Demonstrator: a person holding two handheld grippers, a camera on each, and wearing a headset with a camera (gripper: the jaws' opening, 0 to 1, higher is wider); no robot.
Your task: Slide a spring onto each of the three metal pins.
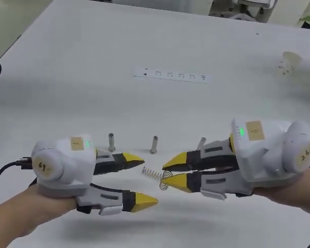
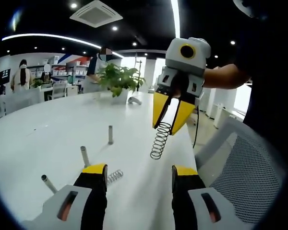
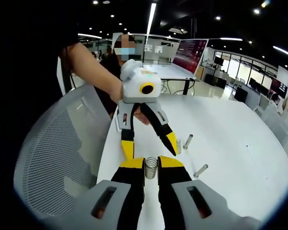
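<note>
White worktable, three metal pins. Spring: likely light and springy, pinched at one end by right gripper. Left gripper wide open, empty.

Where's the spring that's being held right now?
In the head view the spring sits at centre, pinched at one end in the right gripper, off the table, just nearer the person than the middle pin and facing the open left gripper.

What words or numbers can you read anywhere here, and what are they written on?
Nothing reads for certain.
Left sticker, on the left gripper: perhaps "61", blurred.
Right sticker, on the right gripper: handwritten, unreadable.
Square tags on both grippers: blurred.
White strip: printed symbols, too small.
</note>
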